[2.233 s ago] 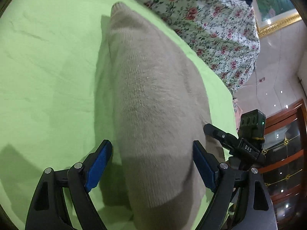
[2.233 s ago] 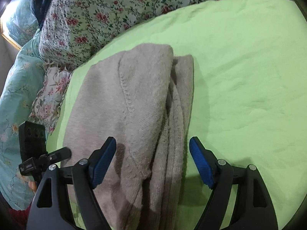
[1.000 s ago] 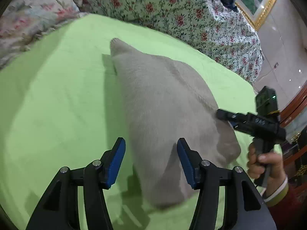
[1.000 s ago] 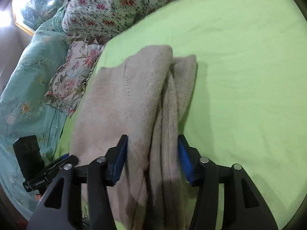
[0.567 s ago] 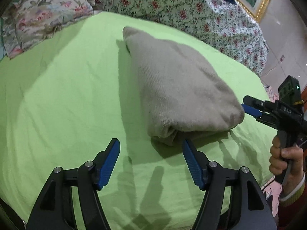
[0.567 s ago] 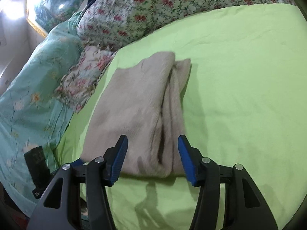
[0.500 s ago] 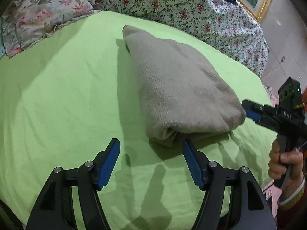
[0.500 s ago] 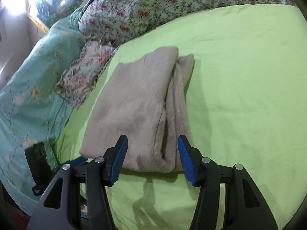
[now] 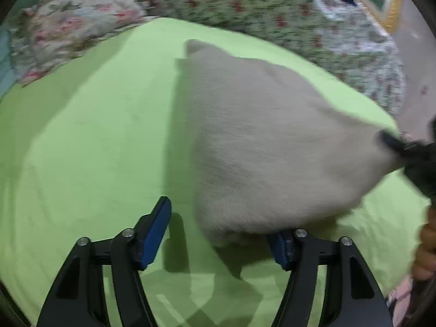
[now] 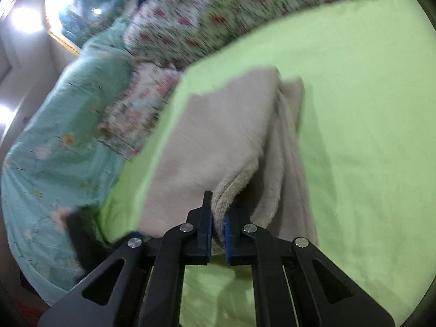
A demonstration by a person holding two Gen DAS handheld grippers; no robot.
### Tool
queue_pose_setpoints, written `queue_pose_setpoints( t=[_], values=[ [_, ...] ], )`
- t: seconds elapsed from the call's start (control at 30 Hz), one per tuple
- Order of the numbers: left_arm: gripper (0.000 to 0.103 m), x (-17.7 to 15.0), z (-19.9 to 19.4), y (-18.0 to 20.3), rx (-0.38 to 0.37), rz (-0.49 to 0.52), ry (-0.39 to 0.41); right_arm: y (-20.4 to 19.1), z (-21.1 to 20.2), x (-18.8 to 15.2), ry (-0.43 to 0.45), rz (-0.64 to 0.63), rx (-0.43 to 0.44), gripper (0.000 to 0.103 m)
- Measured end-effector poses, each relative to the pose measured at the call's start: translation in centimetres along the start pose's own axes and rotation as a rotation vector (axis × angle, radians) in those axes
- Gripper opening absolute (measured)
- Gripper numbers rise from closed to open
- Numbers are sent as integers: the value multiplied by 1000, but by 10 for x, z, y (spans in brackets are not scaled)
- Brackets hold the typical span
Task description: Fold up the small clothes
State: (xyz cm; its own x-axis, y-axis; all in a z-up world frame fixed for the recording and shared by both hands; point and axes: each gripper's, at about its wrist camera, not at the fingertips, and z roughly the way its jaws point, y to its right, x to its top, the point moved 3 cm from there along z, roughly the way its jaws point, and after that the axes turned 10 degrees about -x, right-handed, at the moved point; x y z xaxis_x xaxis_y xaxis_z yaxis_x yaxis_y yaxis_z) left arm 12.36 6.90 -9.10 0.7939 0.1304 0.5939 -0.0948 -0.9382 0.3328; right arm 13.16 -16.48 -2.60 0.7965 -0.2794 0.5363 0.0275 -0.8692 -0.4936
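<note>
Right gripper (image 10: 217, 224): closing, clamped on the beige knit garment's (image 10: 226, 133) near edge.
Left gripper (image 9: 222, 231): closing, garment corner between its jaws, pads not pressing.
Bed (image 9: 95, 136): green sheet.

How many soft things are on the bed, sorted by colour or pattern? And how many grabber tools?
Beige folded garment: 1
Green sheet: 1
Red-flowered quilt: 1
Teal flowered cover: 1
Pale flowered pillow: 1
Grabber tools: 2, the left gripper and the right gripper
Total: 7
</note>
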Motion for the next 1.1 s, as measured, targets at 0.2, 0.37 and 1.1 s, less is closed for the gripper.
queue_pose_setpoints(
  t=[0.2,0.37,1.1],
  values=[
    [32,-2,-7,-19,4,-53,5,-4,-9,6,9,-128,-120,7],
    [22,-15,1,-14,-14,-56,-27,22,23,-26,-72,-251,-365,7],
    [22,36,-40,-1,-314,56,15,53,30,56,-51,3,-172,26]
  ],
)
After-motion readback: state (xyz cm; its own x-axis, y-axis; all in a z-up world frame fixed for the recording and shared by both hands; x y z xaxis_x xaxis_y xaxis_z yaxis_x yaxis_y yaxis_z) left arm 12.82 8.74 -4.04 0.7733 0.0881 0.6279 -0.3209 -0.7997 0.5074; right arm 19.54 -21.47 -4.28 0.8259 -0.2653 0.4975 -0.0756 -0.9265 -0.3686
